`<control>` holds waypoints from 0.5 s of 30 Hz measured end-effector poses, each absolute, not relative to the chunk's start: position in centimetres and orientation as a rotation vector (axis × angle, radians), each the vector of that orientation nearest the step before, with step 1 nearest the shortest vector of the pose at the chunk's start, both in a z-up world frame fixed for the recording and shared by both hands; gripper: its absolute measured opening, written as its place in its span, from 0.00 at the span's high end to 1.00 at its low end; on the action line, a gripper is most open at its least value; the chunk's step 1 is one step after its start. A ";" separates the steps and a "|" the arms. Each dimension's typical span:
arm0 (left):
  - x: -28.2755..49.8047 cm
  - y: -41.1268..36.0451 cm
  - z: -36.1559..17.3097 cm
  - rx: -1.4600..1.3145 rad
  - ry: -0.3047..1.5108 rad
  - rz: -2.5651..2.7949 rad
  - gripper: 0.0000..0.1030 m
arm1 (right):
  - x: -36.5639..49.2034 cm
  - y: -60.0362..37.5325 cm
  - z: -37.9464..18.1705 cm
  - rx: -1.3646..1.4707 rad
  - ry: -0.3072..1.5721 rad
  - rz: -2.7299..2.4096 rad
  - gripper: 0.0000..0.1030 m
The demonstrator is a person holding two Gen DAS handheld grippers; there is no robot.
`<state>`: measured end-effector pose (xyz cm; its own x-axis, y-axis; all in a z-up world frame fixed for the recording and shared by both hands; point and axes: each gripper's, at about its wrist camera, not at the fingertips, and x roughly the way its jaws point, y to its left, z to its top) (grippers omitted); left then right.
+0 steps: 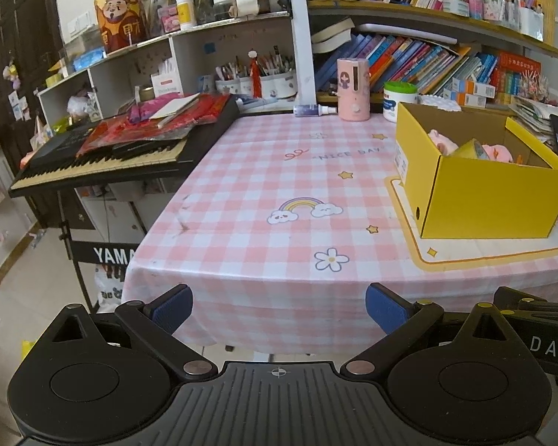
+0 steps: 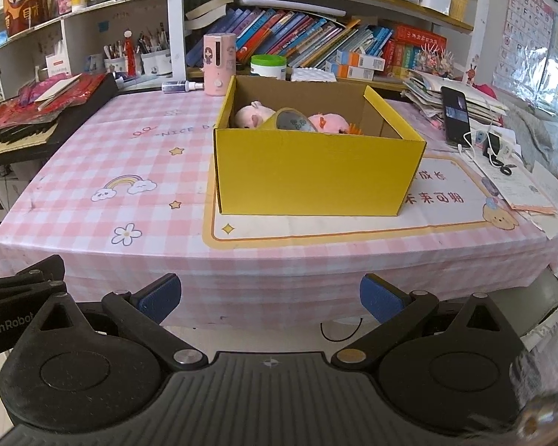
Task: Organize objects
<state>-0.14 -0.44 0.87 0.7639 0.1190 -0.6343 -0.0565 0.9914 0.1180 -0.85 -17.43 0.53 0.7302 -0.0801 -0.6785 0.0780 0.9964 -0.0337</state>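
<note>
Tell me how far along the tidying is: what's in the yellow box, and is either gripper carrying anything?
Done: the yellow cardboard box already holds two pink plush toys and a yellowish tape roll. In hand: nothing; the left gripper and right gripper are both open and short of the table edge. Left: no loose items lie on the pink checked tablecloth near the box, so it looks nearly finished.
</note>
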 end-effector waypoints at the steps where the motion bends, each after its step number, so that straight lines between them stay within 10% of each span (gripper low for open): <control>1: -0.1 -0.4 0.9 0.094 0.698 0.095 0.02 | -0.8 -17.5 0.5 -0.001 0.748 -0.088 0.00; 15: 0.2 -0.5 1.0 0.082 0.698 0.094 0.02 | -0.6 -17.7 0.3 -0.003 0.762 -0.094 0.00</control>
